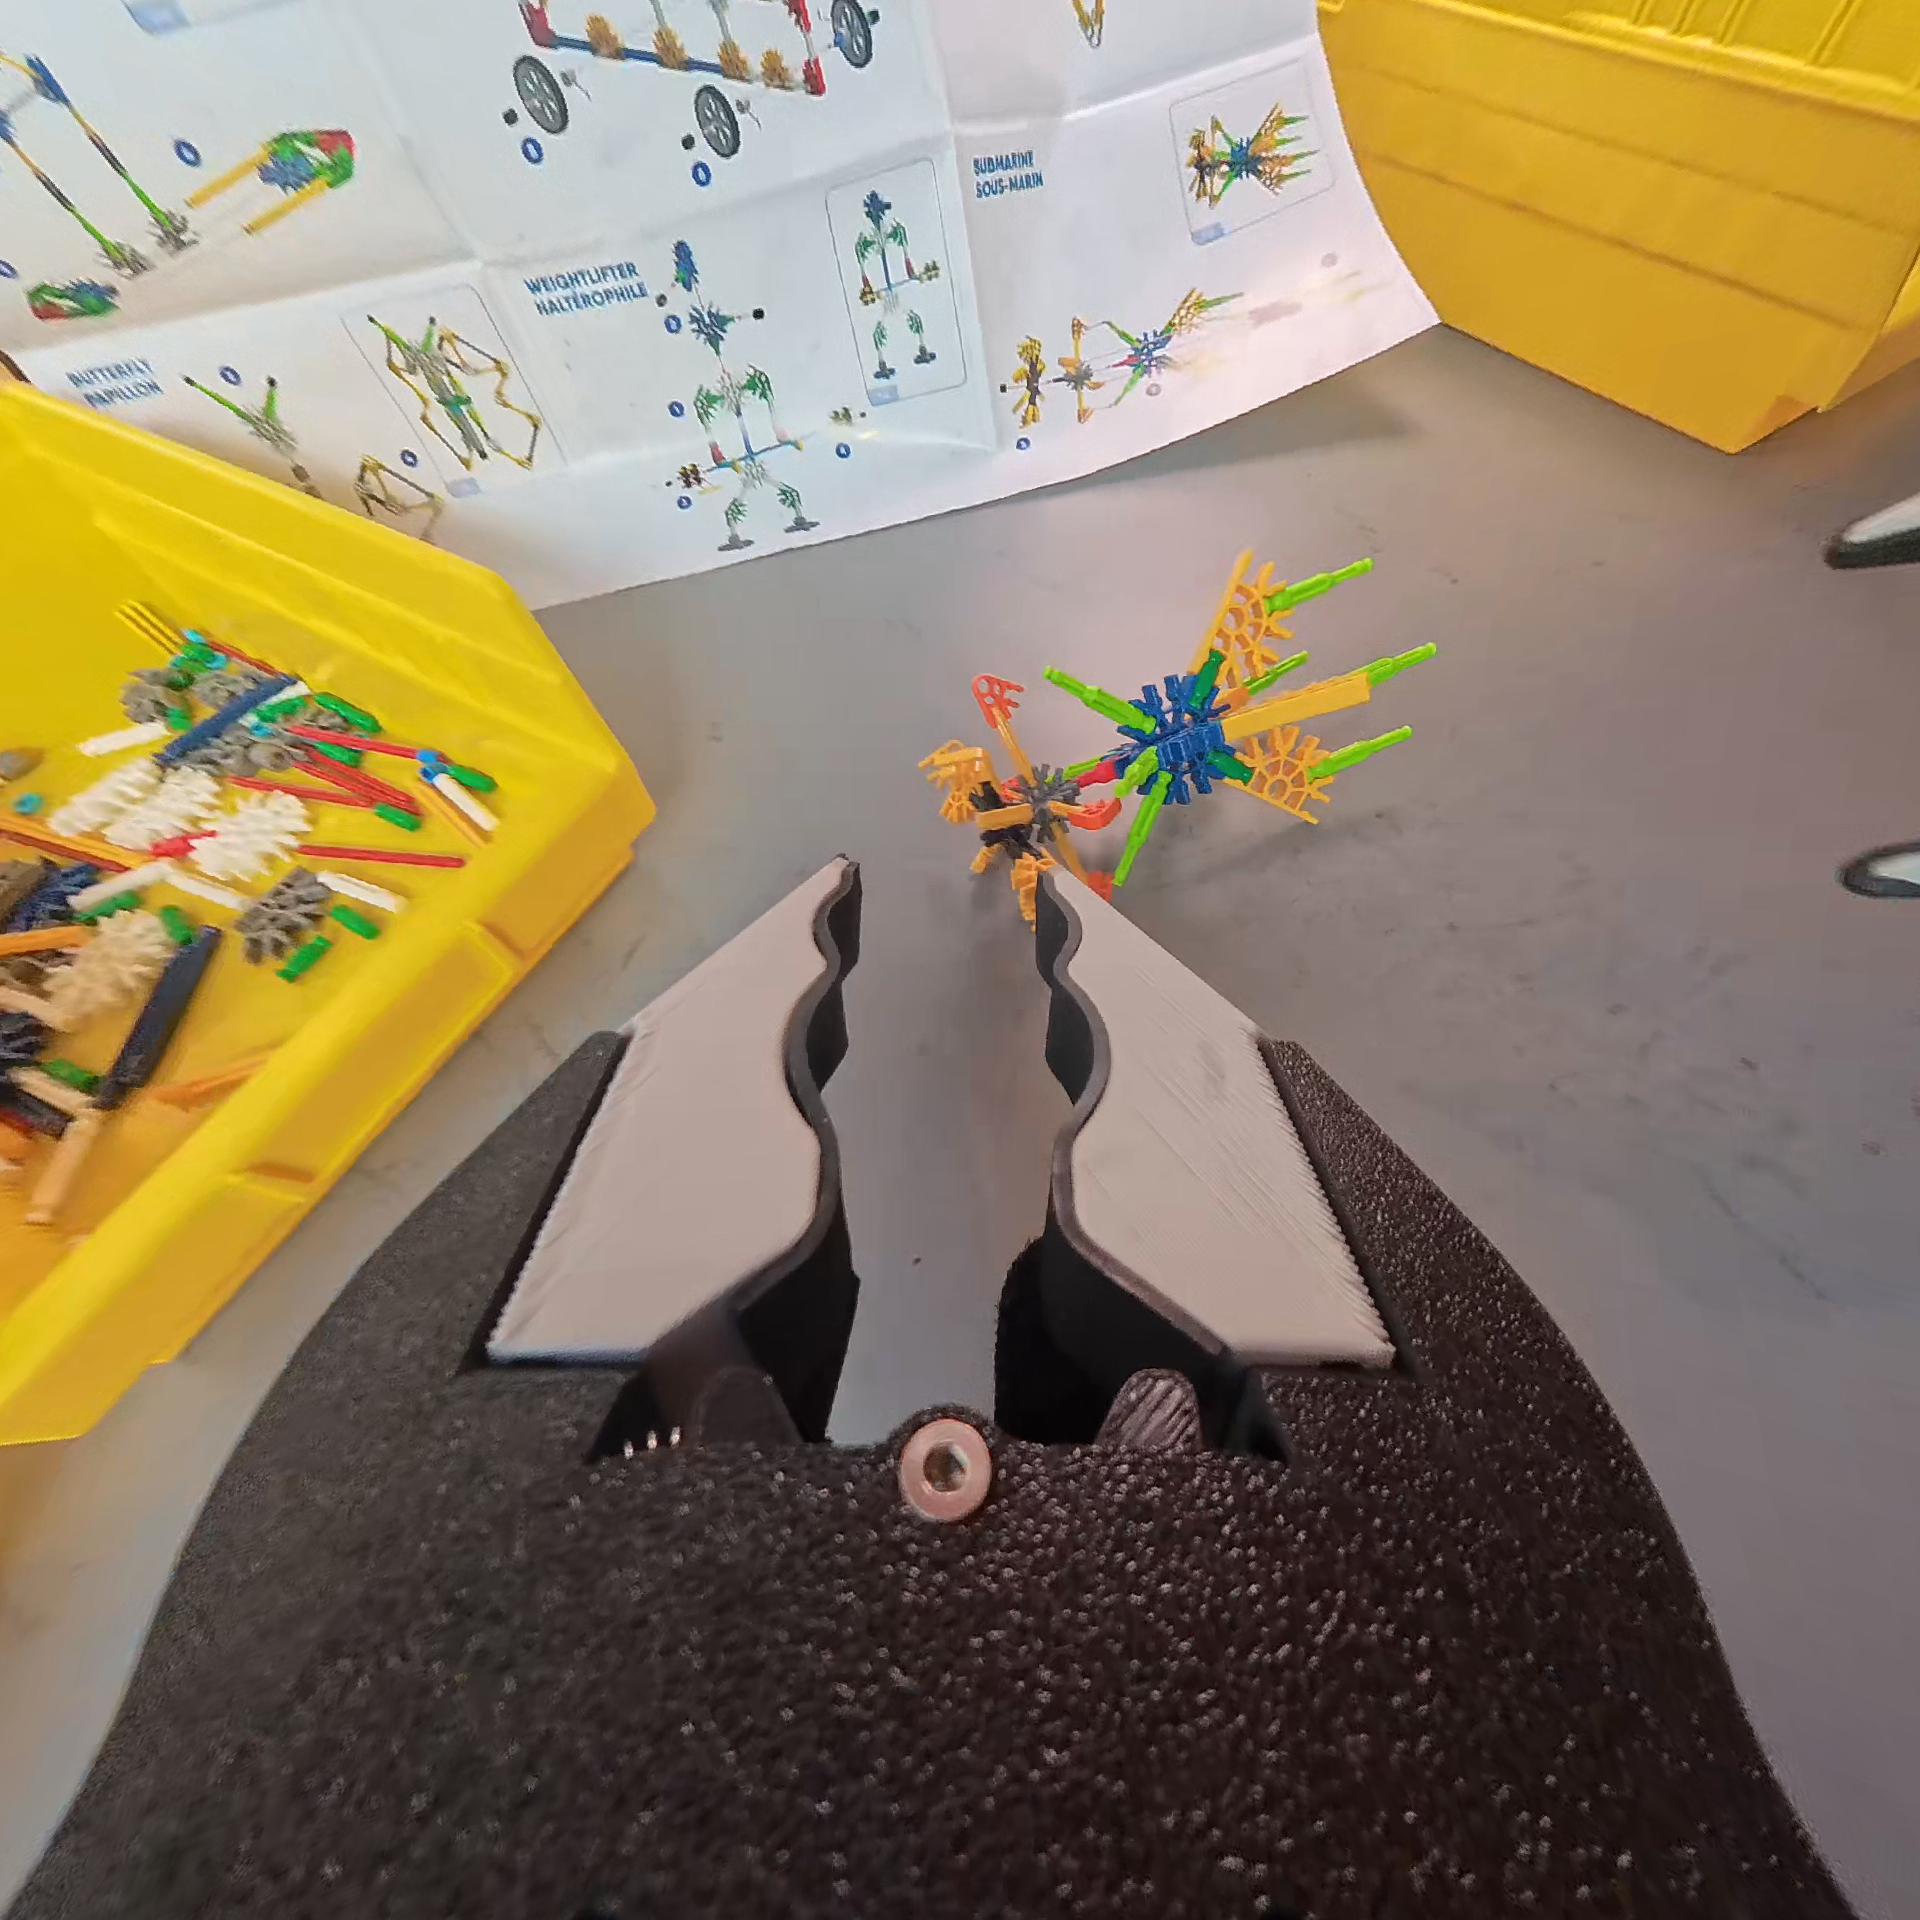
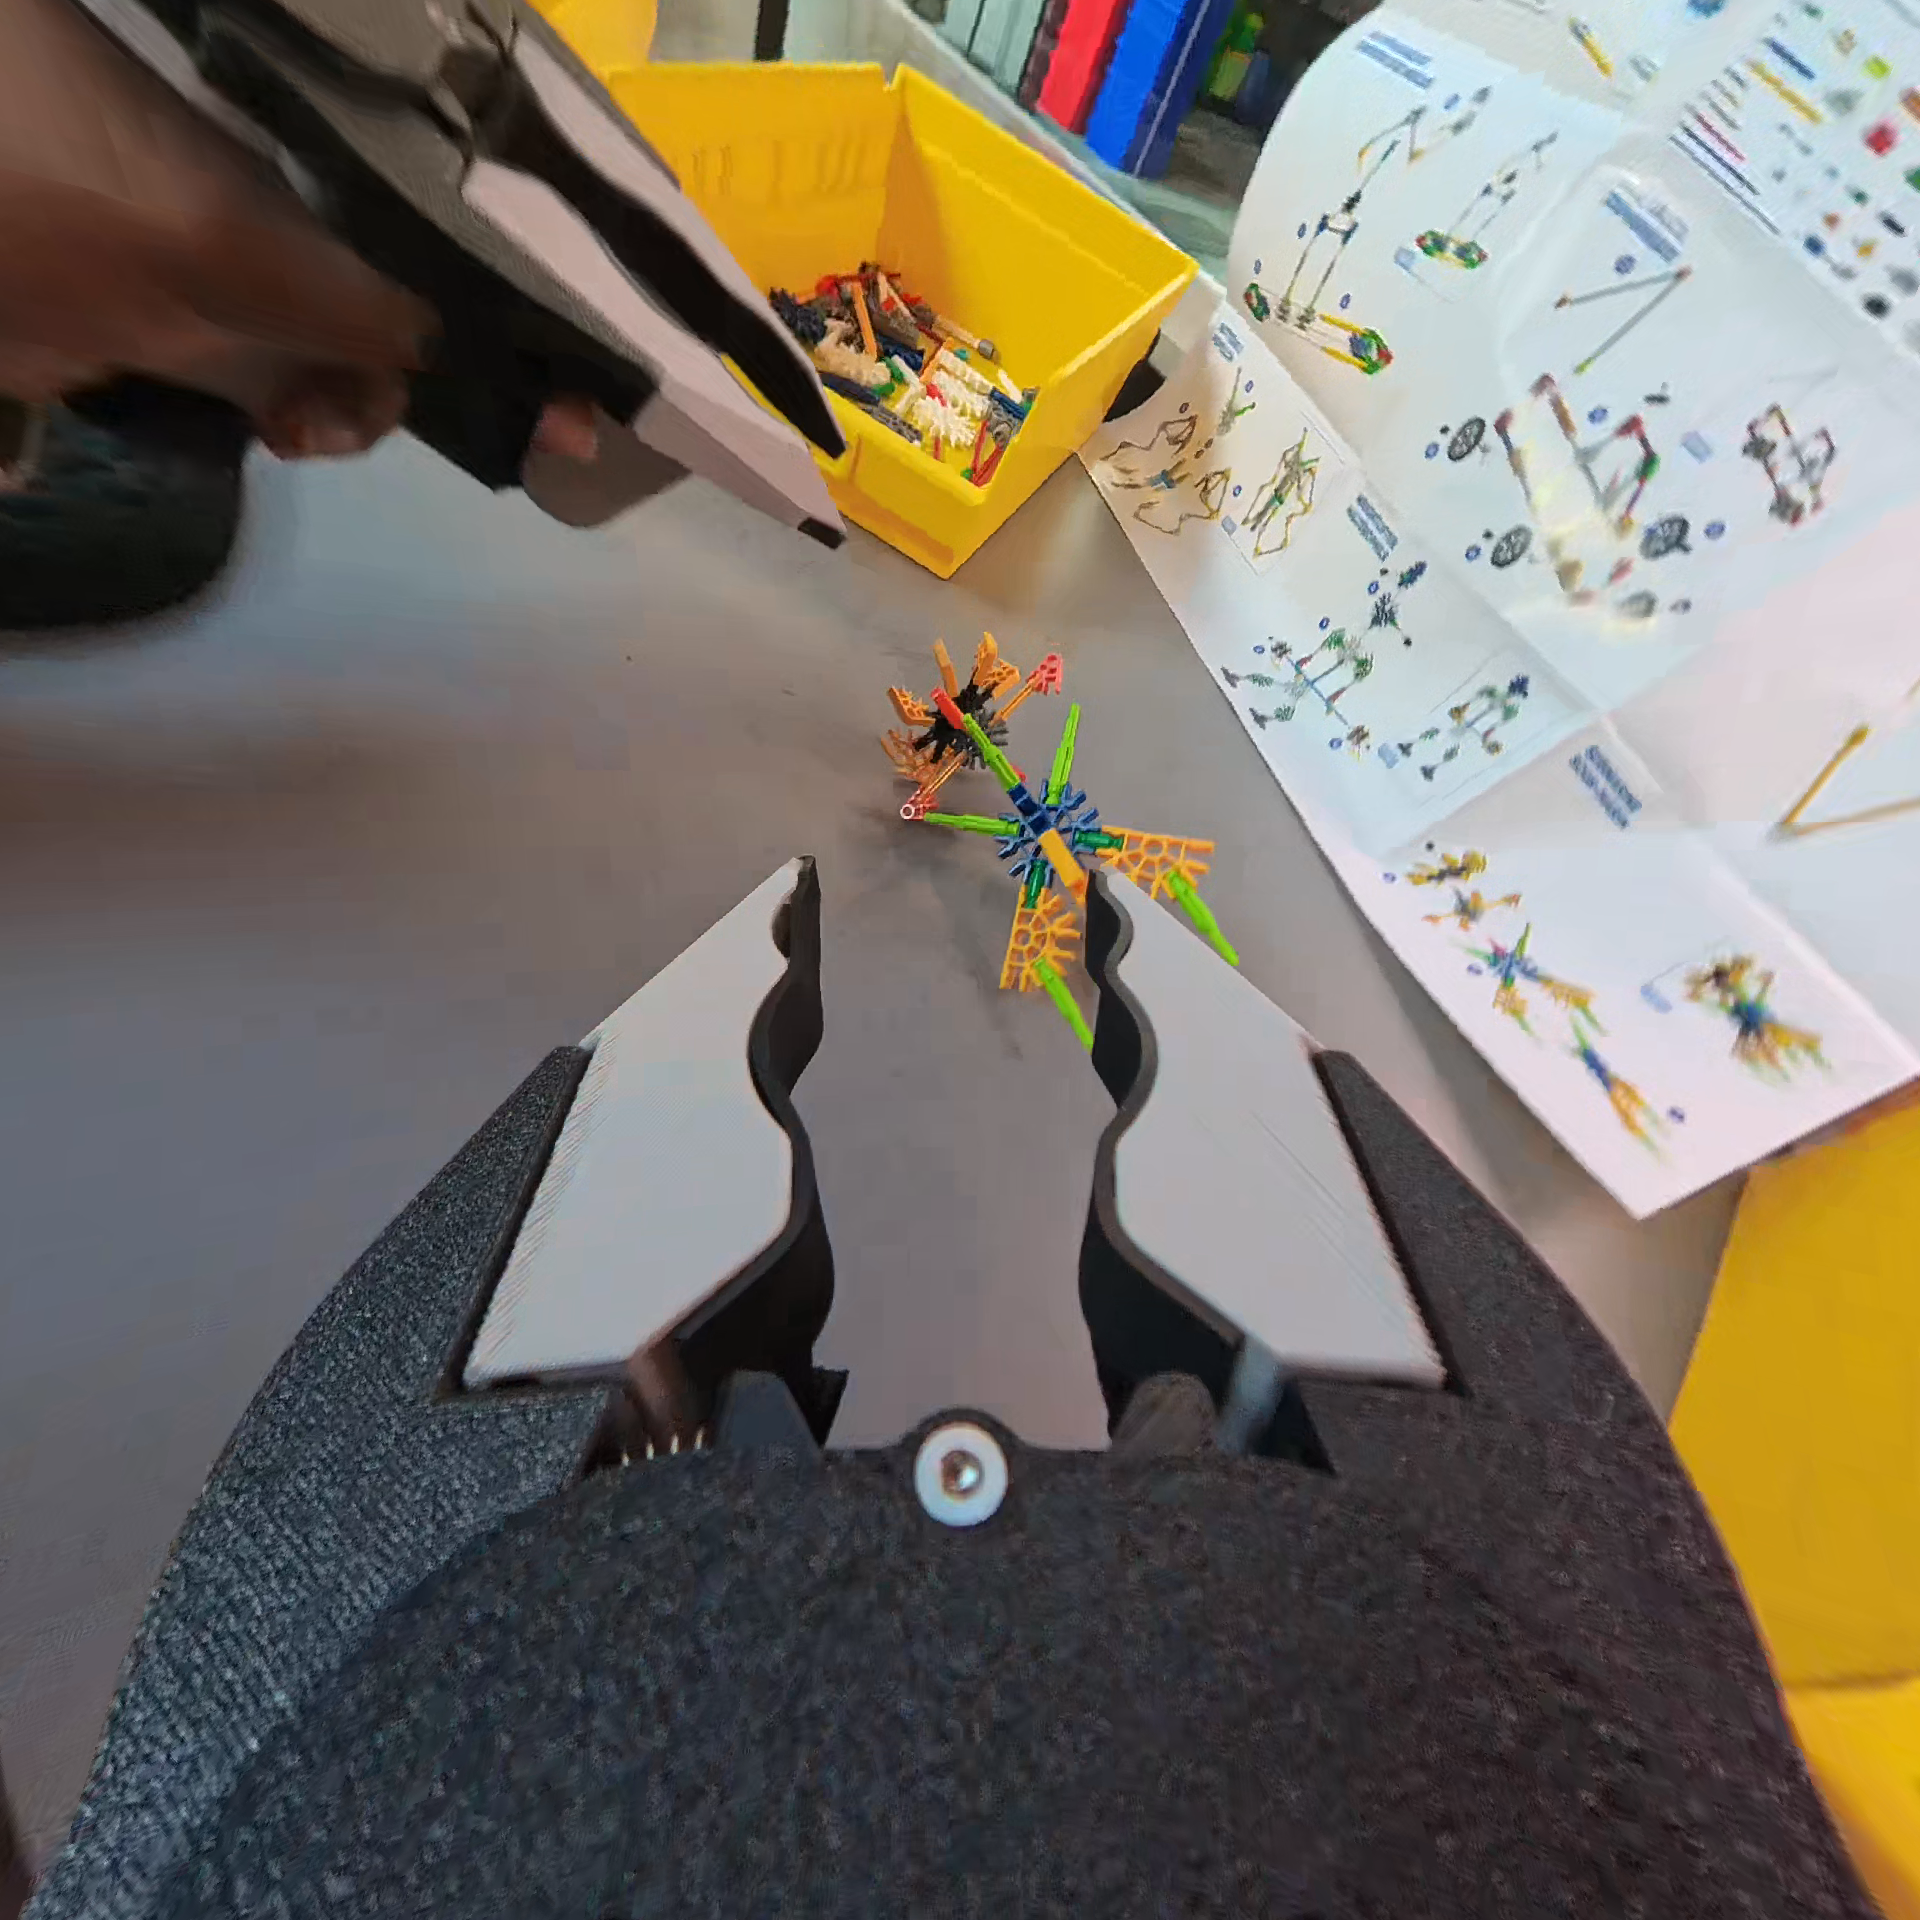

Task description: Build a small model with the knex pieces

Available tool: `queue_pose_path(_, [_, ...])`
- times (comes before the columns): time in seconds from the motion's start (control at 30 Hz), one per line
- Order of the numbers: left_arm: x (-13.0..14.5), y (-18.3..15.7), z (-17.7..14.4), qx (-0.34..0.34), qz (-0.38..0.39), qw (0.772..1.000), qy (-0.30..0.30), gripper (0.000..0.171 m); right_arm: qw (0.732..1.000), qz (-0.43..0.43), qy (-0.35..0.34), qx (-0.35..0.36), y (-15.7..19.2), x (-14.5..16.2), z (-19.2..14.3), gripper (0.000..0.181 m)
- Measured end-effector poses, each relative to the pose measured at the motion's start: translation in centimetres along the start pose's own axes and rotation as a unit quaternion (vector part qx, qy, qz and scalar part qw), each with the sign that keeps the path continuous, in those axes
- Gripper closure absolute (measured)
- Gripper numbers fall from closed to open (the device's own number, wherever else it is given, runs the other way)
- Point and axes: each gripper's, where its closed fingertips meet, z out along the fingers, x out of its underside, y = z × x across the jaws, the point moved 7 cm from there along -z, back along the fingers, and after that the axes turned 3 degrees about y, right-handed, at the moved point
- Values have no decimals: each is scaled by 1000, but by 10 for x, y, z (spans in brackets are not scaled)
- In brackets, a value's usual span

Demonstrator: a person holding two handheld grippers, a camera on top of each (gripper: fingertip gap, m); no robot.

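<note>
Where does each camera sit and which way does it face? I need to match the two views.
Left wrist view: on the left tool, facing along its open fingers at the toy model on the grey table.
Right wrist view: on the right tool, facing the same model; the left tool and a hand show upper left.
Shared: the model, parts bin, instruction sheet.

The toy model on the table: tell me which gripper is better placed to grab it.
Probably right. The right gripper is open with the toy model just past its fingertips; the left gripper hangs farther off, beside the yellow bin.
</note>
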Motion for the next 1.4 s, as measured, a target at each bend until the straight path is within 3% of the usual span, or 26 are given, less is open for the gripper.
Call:
queue_pose_path(0.17, [1,32,2,-40,68,997,7,138,976,-204,71,-12,-20,-12,73,132])
queue_pose_path(0.23, [11,38,11,-38,71,997,4,138,957,-271,99,-14,-20,-5,98,146])
queue_pose_path(0.37, [29,41,23,-28,55,998,-16,143,938,-320,132,4,-21,10,121,162])
queue_pose_path(0.47, [32,42,24,-9,44,999,-20,144,929,-340,141,21,-23,15,124,177])
queue_pose_path(0.8, [33,36,21,22,37,999,-26,144,945,-305,112,45,-57,13,107,178])
queue_pose_path(1.03, [37,28,26,46,43,998,-11,145,939,-317,124,50,-65,20,99,178])
queue_pose_path(1.2, [40,4,46,123,45,991,29,144,927,-351,116,61,-58,30,99,178])
queue_pose_path(1.4, [33,-10,84,138,69,985,74,142,906,-398,122,69,-44,45,104,178])
